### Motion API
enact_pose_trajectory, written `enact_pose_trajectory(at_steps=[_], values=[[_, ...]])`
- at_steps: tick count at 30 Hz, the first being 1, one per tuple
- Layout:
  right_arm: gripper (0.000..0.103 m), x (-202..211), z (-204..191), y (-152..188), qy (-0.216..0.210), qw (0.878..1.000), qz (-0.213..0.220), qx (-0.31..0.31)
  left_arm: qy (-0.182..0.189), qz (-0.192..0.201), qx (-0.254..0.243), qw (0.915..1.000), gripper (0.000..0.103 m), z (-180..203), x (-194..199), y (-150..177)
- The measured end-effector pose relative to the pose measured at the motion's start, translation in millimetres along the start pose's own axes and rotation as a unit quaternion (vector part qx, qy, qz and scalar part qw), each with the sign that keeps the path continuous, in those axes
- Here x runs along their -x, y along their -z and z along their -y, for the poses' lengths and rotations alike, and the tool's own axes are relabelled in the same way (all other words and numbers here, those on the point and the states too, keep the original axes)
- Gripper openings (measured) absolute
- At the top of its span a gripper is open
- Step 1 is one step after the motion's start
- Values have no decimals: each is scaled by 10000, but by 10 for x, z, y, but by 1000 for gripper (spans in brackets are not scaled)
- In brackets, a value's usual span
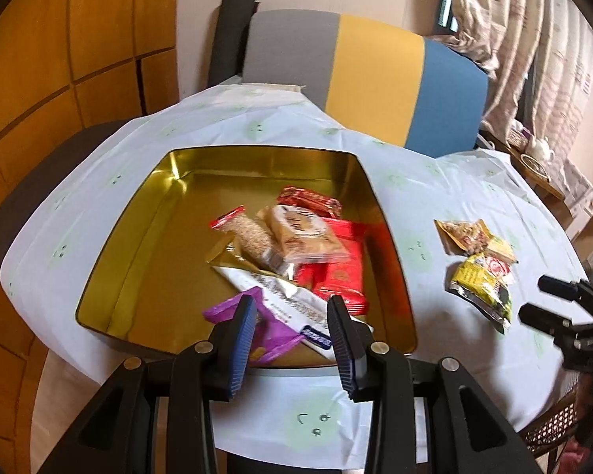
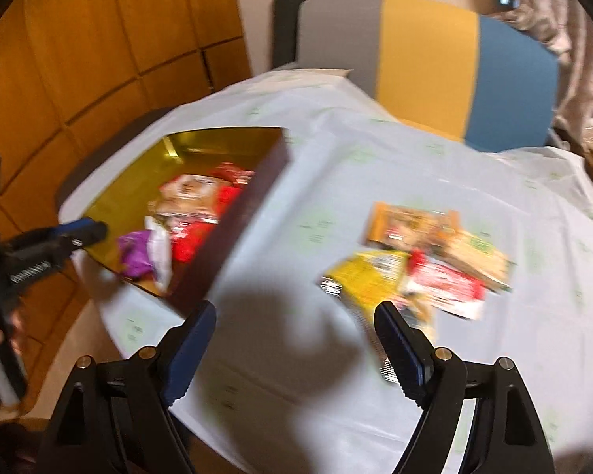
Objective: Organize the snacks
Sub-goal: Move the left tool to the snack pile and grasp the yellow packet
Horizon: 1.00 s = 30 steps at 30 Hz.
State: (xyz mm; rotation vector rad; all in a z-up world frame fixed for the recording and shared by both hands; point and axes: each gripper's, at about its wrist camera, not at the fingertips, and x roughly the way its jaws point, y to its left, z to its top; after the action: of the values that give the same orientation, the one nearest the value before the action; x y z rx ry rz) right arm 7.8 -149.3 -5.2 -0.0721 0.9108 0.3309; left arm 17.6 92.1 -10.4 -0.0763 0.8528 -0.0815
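From my left wrist, my left claw [image 1: 290, 316] hangs over the near edge of the square gold metal tin [image 1: 146, 245], its fingers apart and holding nothing. Just beyond the fingertips, inside the tin, lie a purple wrapper [image 1: 269, 328] and a long white-and-gold packet [image 1: 280, 296], with a pile of red packets [image 1: 336, 272] and a clear-wrapped sesame bar [image 1: 253, 237] further in, toward the tin's right side. Out on the pale blue cloth-covered desk [image 1: 415, 387], right of the tin, sit two loose snacks: an orange-brown pouch [image 1: 470, 237] further off and a yellow foil pouch [image 1: 482, 284] nearer. My right claw [image 1: 549, 300] shows at the right edge, close beside that yellow pouch.

From my right wrist the picture is blurred. My right claw [image 2: 296, 328] is spread wide and empty above the desk [image 2: 296, 181]. The yellow foil pouch [image 2: 367, 280] lies just ahead and to the right, its near end reaching behind my right finger; its long axis seems to run from far-left to near-right. Beyond it are a red-and-white packet [image 2: 446, 288] and the orange-brown pouch [image 2: 411, 221]. The tin [image 2: 225, 221] stands to the left, with my left claw [image 2: 87, 233] at its near-left corner.

I judge the right claw is the nearer one to the loose snacks, and it would need to shift right to straddle the yellow pouch.
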Motion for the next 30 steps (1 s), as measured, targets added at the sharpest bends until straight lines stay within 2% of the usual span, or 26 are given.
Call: enact_pose_trajectory(at_steps=[6, 13, 17, 19, 23, 25, 30], values=[[83, 202, 480, 52, 666, 9977, 51, -113, 83, -16, -257, 9996, 38, 188, 15, -7], [83, 367, 951, 18, 1384, 9903, 52, 69, 199, -67, -552, 9983, 38, 379, -9, 6], [83, 394, 1262, -24, 1939, 9808, 115, 157, 281, -127, -686, 9972, 38, 498, -33, 5], [83, 385, 1506, -24, 2172, 9760, 145, -42, 335, -165, -758, 9964, 38, 564, -44, 10], [83, 384, 1879, 10, 2245, 9709, 205, -808, 557, -255, -951, 9936, 38, 715, -59, 27], [83, 421, 2058, 9, 1975, 9716, 236, -1286, 641, -325, -1011, 9923, 38, 800, -87, 31], [83, 517, 2211, 44, 1806, 9666, 388, -1776, 1061, -598, -1063, 9869, 38, 1025, -165, 19]])
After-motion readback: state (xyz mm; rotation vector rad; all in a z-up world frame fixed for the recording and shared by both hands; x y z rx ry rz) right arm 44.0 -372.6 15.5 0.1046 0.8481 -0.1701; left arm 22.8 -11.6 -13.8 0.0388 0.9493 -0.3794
